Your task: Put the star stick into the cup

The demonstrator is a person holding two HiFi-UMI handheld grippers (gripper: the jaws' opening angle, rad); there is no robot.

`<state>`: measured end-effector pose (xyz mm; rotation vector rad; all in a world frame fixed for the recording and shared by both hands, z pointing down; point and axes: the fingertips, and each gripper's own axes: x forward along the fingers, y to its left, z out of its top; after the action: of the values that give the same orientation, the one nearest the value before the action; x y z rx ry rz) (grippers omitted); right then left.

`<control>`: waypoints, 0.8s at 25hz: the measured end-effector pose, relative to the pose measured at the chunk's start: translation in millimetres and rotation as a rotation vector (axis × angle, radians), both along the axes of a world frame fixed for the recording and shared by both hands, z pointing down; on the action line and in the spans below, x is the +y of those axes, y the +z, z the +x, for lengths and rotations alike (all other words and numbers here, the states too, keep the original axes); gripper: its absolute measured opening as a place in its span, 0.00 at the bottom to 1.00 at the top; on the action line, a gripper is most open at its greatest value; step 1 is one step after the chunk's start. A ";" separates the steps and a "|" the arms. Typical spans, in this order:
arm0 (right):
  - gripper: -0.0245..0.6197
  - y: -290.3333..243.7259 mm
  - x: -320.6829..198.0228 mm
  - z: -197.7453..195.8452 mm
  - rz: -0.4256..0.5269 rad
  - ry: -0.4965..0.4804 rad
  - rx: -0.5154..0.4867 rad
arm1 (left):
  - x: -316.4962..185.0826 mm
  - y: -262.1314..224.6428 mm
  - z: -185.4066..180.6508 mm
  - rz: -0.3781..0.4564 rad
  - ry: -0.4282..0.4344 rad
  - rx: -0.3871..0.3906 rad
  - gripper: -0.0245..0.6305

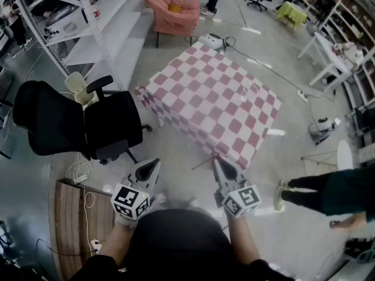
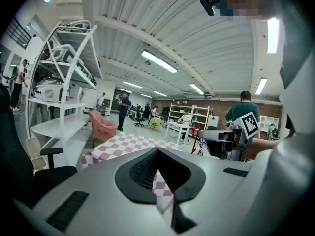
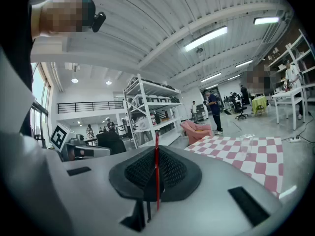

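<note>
Head view: the table (image 1: 217, 107), under a pink-and-white checked cloth, is standing ahead of the person. Both grippers are hovering off the table's near corner, well apart from each other. The left gripper (image 1: 155, 164) is pointing toward the table. The right gripper (image 1: 218, 160) is carrying the star stick (image 1: 204, 162) – a thin red rod slanting out to its left, just short of the table's near edge. A black office chair (image 1: 76, 124) is standing left of the table.

Left gripper view: the left gripper (image 2: 157, 150) is holding its fingers pressed together at the tips, with nothing between them. The checked table (image 2: 125, 144) is lying ahead of it.

Right gripper view: the right gripper (image 3: 156, 149) is pinching the star stick (image 3: 157, 181) between its closed fingers – the red rod is running upright through the pads. A clear cup (image 3: 247, 142) is standing upright on the table (image 3: 266, 159), well apart from the stick.
</note>
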<state>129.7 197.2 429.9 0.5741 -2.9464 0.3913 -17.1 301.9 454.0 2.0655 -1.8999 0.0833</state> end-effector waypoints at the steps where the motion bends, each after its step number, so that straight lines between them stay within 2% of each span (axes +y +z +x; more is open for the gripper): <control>1: 0.08 1.7 7.1 -5.9 -0.004 0.000 0.006 | 6.3 0.8 -4.6 -0.001 0.004 0.002 0.10; 11: 0.08 2.9 42.9 -78.0 0.020 -0.005 0.076 | 50.5 13.0 -83.5 0.015 -0.020 0.055 0.10; 15: 0.08 -0.6 41.2 -98.1 0.034 0.008 0.067 | 59.1 23.2 -107.8 0.013 -0.035 0.075 0.10; 20: 0.08 8.1 27.1 -115.5 -0.008 0.027 0.051 | 49.7 30.2 -124.7 0.003 -0.035 0.088 0.10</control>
<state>14.3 224.3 438.0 0.6142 -2.8898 0.3848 -141.8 351.7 484.2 2.0031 -1.8835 -0.0178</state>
